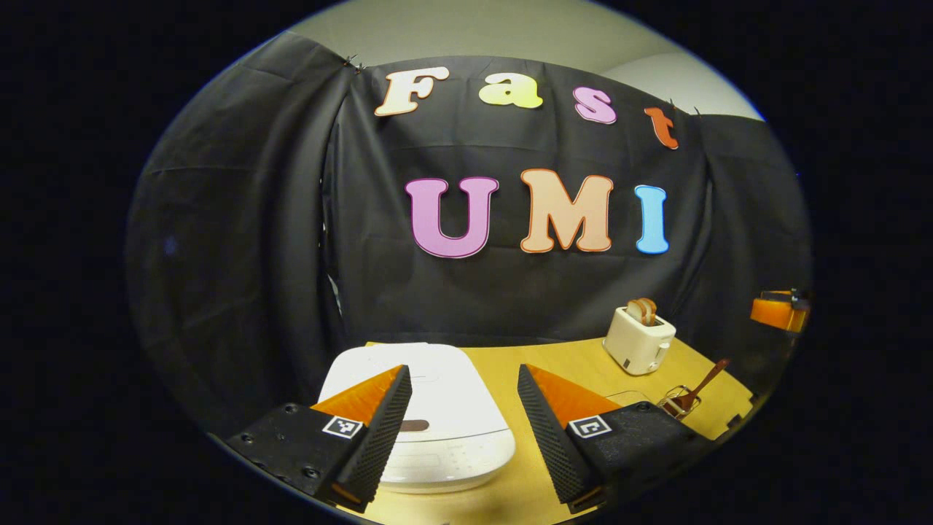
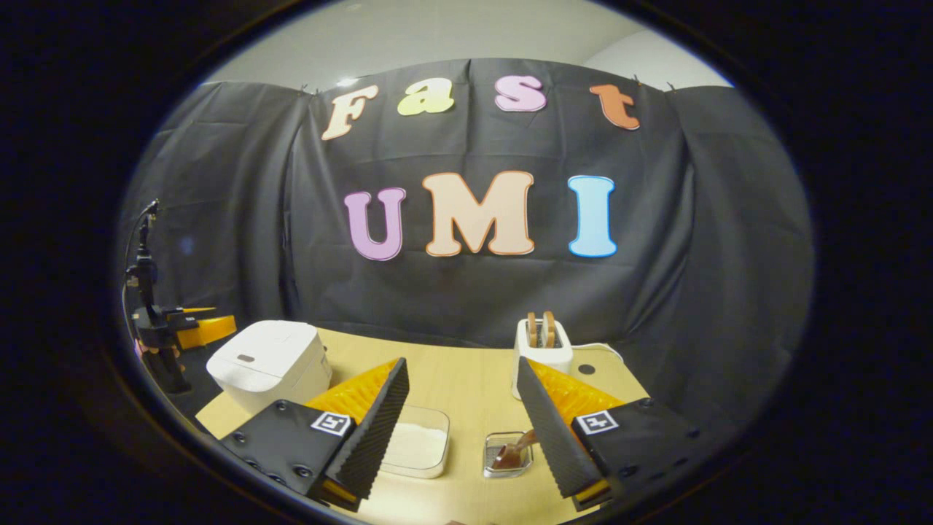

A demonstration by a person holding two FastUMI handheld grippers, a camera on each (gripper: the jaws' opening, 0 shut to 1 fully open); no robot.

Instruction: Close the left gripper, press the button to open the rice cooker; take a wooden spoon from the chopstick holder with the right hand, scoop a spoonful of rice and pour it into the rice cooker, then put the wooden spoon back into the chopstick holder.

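The white rice cooker [image 1: 423, 415] sits shut right below my left gripper [image 1: 464, 430], whose fingers stand open above its lid, with the brown button [image 1: 414, 425] between them. In the right gripper view the cooker [image 2: 271, 364] stands at the table's left end. My right gripper [image 2: 461, 437] is open above the table, near a clear box of white rice [image 2: 415, 450] and the small chopstick holder [image 2: 508, 454] with the wooden spoon [image 2: 512, 453] in it. From the left gripper view the spoon [image 1: 701, 387] leans out of its holder [image 1: 680, 402] at the right.
A white toaster [image 1: 638, 337] with bread slices stands at the back of the wooden table [image 1: 583, 364]; it also shows in the right gripper view as the toaster [image 2: 541, 346]. The other hand-held gripper [image 2: 164, 332] hovers at the far left. Black cloth walls the booth.
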